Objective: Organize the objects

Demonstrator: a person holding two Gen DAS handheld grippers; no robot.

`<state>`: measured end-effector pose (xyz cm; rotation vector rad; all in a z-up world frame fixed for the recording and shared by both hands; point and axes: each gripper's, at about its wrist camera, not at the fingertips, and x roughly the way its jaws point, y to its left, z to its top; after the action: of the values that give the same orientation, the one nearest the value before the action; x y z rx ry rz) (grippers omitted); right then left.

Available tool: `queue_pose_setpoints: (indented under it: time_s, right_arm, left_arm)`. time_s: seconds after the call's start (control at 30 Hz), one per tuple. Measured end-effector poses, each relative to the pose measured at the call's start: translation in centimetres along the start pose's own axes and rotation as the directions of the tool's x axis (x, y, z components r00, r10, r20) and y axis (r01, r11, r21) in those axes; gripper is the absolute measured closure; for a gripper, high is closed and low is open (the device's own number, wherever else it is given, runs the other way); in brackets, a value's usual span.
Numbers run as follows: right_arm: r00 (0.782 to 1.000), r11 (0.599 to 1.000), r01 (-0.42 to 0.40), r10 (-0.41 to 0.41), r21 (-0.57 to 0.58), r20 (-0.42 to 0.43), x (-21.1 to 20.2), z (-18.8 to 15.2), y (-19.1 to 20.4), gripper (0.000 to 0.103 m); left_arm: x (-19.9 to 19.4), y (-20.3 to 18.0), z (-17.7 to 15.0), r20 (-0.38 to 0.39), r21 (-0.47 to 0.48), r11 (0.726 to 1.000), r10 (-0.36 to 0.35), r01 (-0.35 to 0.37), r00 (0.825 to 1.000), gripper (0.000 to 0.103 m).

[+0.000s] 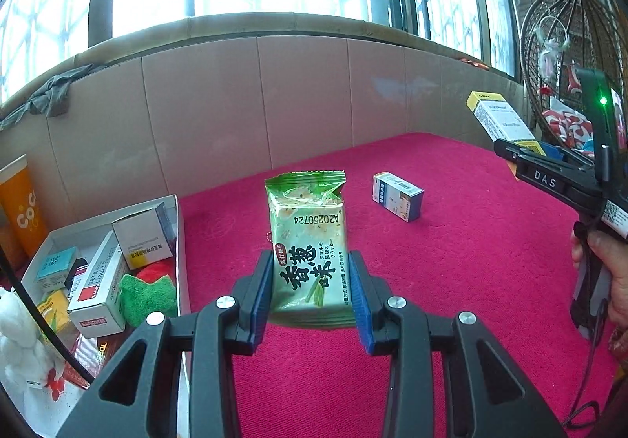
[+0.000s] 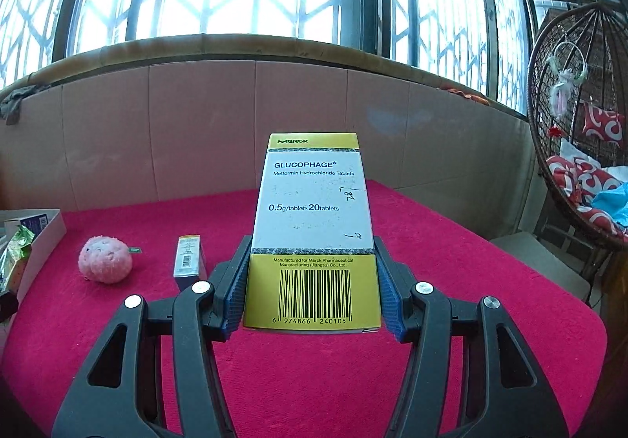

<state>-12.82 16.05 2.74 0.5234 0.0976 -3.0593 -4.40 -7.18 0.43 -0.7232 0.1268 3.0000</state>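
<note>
We hold two items above the red desk [image 1: 451, 281] — our left hand-held gripper [image 1: 314, 292] clamps a green cracker packet [image 1: 308, 241], our right hand-held gripper [image 2: 312, 304] a Glucophage box [image 2: 312, 218] — near the white tray [image 1: 181, 241] of boxes.

Two grippers were up: the left gripper [image 1: 312, 291] and the right gripper [image 2: 312, 294]. One green cracker packet [image 1: 308, 245], one Glucophage box [image 2: 312, 234], one pink plush ball [image 2: 105, 259] and one small blue-and-white box [image 1: 398, 201] were counted.

Green cracker packet [image 1: 308, 241], crimson cloth [image 1: 451, 281] (plain).
</note>
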Motion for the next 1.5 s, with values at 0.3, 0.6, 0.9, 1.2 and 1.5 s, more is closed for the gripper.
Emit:
queue_pose_setpoints:
  time_s: [0.3,0.6,0.9,1.2,1.5]
  right_arm:
    - [0.998,0.998,-0.058,0.057,-0.037,-0.013,-1.6,-0.8,2.4,0.047]
    - [0.992,0.988,-0.13,0.128,-0.088,-0.018,-3.3,-1.7,5.6,0.047]
    - [0.985,0.98,-0.169,0.166,-0.101,-0.039,-3.8,-2.0,6.9,0.047]
    - [0.977,0.966,-0.213,0.208,-0.146,-0.048,-4.8,-2.5,9.1,0.047]
    - [0.967,0.952,-0.255,0.247,-0.168,-0.064,-5.6,-2.9,10.7,0.047]
  left_arm:
    - [-1.2,0.2,-0.2,0.037,-0.014,1.0,0.004,-0.003,0.999,0.067]
    - [-1.9,1.0,-0.3,0.059,-0.048,0.999,0.004,-0.001,0.998,0.067]
    - [-3.4,3.0,-1.0,0.079,-0.102,0.995,0.022,-0.014,0.997,0.067]
    - [-4.4,3.9,-1.4,0.096,-0.118,0.993,0.042,-0.031,0.995,0.067]
    - [-5.3,4.9,-1.8,0.112,-0.135,0.99,0.056,-0.041,0.992,0.067]
